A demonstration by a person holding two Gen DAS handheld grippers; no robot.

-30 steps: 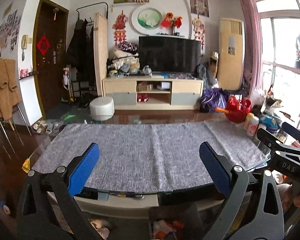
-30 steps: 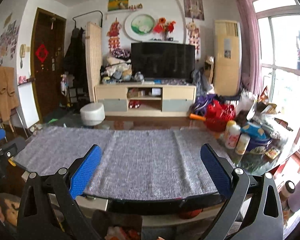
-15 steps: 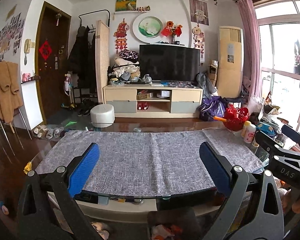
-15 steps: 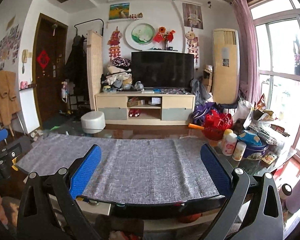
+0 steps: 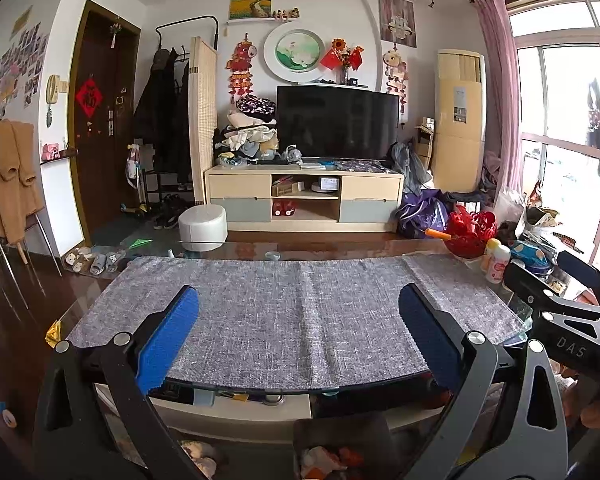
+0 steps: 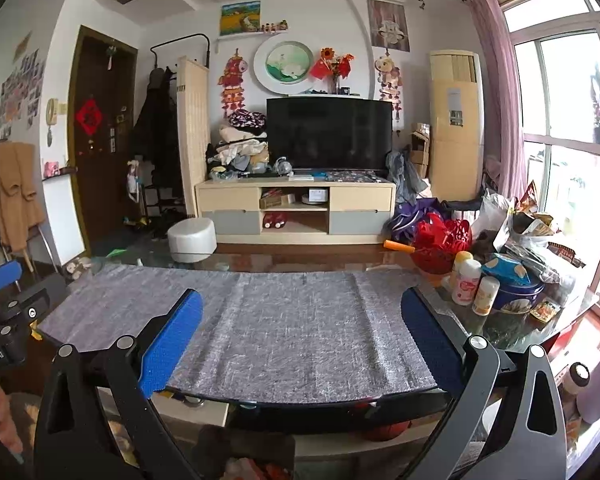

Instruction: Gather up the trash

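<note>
Both grippers held level at near edge of glass-topped coffee table (image 5: pixel 236 250), facing TV wall. No contact w/ anything.

L black two-finger gripper w/ blue pads (image 5: pixel 298 340): fingers spread wide, nothing between. R black two-finger gripper w/ blue pads (image 6: pixel 300 342): same, spread wide, nothing held. Judgement: wide stance = ready for a pick, target not yet chosen.

Grey woven cloth runner (image 5: pixel 284 312) covers most of tabletop; no loose trash visible on it. Likely laid as work surface.

Trash location: crumpled paper/wrapper bits in dark open bin (image 5: pixel 340 436) below table edge, just under L gripper; contents partly cut off by frame. Bin sits in front of person, prob. so drops are short. Small yellow wrapper scrap (image 5: pixel 53 332) at table's left corner = candidate pick.

Right end of table: clutter, i.e. red plastic basket (image 6: pixel 440 248), white bottles (image 6: pixel 466 282), blue round tin (image 6: pixel 514 286), bags. Can't tell which of it is trash.

Judgement: task at start or between picks.
</note>
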